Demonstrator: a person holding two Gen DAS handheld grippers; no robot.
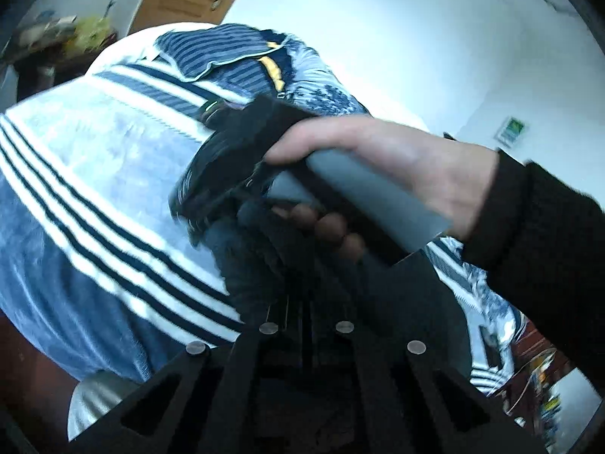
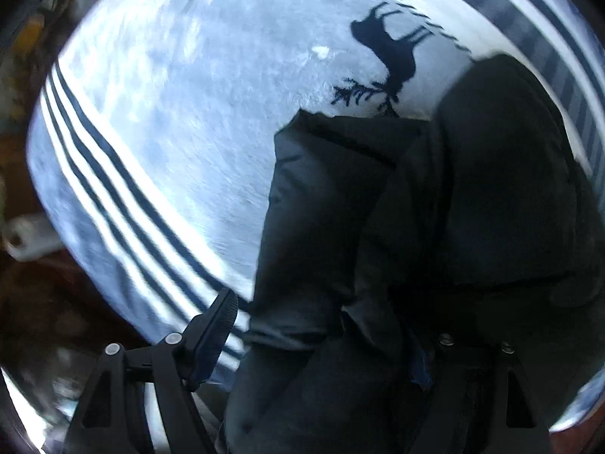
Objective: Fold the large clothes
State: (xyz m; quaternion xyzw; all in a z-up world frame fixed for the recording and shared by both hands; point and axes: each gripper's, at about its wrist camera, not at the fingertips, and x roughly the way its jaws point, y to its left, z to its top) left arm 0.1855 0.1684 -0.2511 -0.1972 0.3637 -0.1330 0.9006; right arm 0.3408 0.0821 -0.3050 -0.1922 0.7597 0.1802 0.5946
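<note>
Clearly the dark garment (image 2: 435,196) is soft and limp, lying bunched on a blue-and-white striped blanket (image 2: 170,132) that bears a deer print (image 2: 393,53); it should drape and slide rather than hold shape, so an edge or corner looks the best hold. The right gripper (image 2: 340,325) stands with jaws apart, cloth lying between them. The left gripper (image 1: 306,302) has jaws together, apparently on dark cloth. Nearby, the person's right hand (image 1: 397,174) grips its handle.

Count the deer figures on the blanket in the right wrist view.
1: a dark deer on the pale blanket, upper right, above the dark garment; others may hide beneath it.
</note>
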